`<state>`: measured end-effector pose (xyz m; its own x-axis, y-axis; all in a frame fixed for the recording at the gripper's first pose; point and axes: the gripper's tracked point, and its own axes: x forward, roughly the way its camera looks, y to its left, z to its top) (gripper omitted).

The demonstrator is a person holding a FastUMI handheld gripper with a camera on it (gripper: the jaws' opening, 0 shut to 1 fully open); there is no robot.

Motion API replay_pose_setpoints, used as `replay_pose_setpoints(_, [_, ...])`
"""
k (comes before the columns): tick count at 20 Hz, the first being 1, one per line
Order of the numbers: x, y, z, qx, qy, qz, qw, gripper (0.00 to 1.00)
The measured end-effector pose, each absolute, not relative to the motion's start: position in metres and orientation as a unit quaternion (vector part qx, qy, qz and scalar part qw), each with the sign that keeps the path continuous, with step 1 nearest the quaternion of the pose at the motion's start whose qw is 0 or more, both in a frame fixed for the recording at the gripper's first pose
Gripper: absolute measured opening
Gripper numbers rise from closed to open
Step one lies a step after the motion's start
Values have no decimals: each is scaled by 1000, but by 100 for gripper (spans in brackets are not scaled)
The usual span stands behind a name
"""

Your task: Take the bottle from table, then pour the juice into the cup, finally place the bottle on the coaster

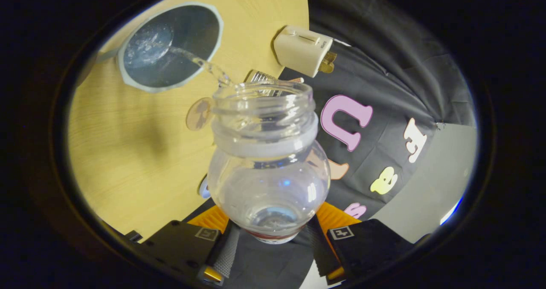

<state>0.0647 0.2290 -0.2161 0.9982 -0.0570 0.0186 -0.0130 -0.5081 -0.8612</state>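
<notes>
- Clear plastic bottle (269, 169): held between the two fingers of the gripper (273, 248), which press on its lower body from both sides. The bottle is tipped, with its open threaded mouth pointing away from the fingers.
- Clear liquid (209, 67): leaves the bottle mouth as a thin stream and lands inside the cup. A small amount is visible at the bottle's base end, near the fingers.
- Cup (170, 46): dark interior with a pale rim, standing on the light wood-grain table (128, 152), beyond the bottle mouth. Liquid pools and splashes against its inner wall.
- Round coaster (198, 114): small brown disc lying on the table, just beside the bottle neck, between the cup and the fingers. It is bare.
- White boxy device (303, 50): lies at the table edge, beyond the bottle and apart from the cup.
- Ribbed metallic item (260, 76): sits just beyond the bottle rim, partly hidden by it; its type cannot be determined.
</notes>
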Motion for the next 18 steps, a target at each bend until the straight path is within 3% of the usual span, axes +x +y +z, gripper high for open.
replay_pose_setpoints(18, [60,235,-194,-886,6,-29,463,78])
